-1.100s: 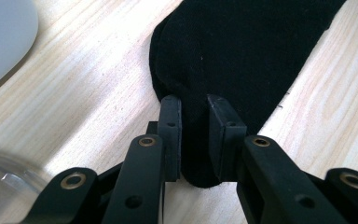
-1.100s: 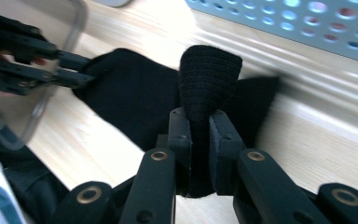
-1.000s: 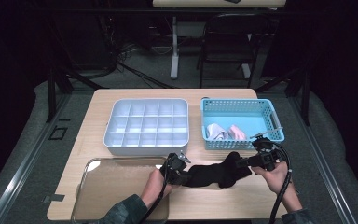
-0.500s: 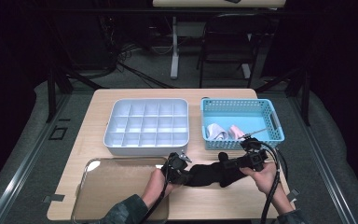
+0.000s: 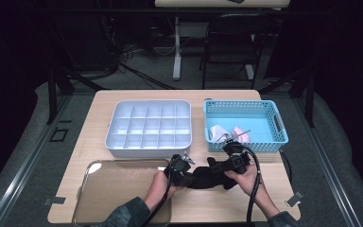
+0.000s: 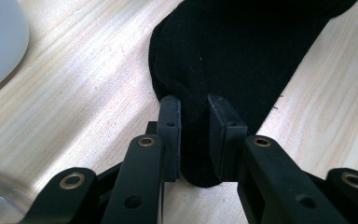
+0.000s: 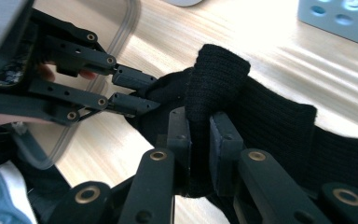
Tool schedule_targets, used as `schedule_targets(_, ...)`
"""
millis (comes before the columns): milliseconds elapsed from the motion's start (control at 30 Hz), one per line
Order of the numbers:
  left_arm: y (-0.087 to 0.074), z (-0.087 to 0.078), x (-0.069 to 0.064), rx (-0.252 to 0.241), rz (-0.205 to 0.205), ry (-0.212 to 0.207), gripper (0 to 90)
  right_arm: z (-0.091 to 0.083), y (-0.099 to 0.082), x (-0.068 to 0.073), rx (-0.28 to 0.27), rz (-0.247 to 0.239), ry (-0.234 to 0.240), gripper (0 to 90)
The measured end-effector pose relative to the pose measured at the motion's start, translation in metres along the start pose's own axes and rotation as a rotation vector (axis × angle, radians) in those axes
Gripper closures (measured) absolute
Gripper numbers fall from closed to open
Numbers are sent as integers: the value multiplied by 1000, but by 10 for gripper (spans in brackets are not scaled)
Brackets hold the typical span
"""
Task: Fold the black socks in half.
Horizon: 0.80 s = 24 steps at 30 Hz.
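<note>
High view: my left gripper (image 5: 185, 176) and right gripper (image 5: 228, 163) each pinch an end of the black knitted sock (image 5: 207, 177) — it lies on the pale wooden table (image 5: 274, 187), near the front edge, between my hands.
Around it: the white compartment tray (image 5: 149, 127) and the blue perforated plastic basket (image 5: 246, 124) stand behind, the clear plastic tray (image 5: 118, 189) to the left, just beside my left hand.
Left gripper view: my jaws are clamped on a rounded end of the sock (image 6: 242, 56), cloth bunched between the pads.
Right gripper view: my jaws grip a raised fold of the ribbed sock (image 7: 216, 84); the left gripper (image 7: 135, 91) bites the cloth just beyond.
Step in hand: I judge it a fold — the right end being brought over toward the left.
Next move: lay that end down squarely, then let go.
In the way: nothing on the table; only my own two grippers crowd each other.
</note>
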<state>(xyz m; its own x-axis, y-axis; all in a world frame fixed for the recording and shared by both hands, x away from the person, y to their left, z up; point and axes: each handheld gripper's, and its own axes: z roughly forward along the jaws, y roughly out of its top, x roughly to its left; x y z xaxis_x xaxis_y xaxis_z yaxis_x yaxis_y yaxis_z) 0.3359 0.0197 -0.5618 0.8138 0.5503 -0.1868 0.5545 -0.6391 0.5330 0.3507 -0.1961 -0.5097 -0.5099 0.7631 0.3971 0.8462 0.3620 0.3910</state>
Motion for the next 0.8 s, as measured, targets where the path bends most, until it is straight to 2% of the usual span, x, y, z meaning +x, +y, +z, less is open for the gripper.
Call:
schedule_targets(33, 0, 0, 0, 0, 0, 0, 760, 3, 1, 2, -7, 5, 0, 806)
schedule_targets(133, 0, 0, 0, 0, 1, -2, 759, 9, 3, 5, 15, -12, -4, 805)
schedule_targets(233, 0, 0, 0, -1, 0, -3, 758, 14, 3, 9, 1, -6, -13, 803)
schedule_targets(433, 0, 0, 1, 0, 0, -10, 749, 23, 5, 12, 50, -37, -9, 770)
schedule_targets(567, 0, 0, 1, 1, 0, -16, 725, 24, 5, 11, 51, -27, 22, 670)
schedule_targets(667, 0, -1, 1, 3, -3, -16, 692, 21, 5, 12, 49, -30, 49, 633)
schedule_targets(700, 0, -2, 2, 6, -4, -17, 679, 20, 4, 12, 27, -21, 60, 627)
schedule_targets(733, 0, -3, 2, 7, -4, -15, 662, 17, 4, 12, 34, -31, 64, 615)
schedule_targets(800, 1, -5, 2, 11, -2, -12, 627, 12, 4, 12, 13, -28, 79, 601)
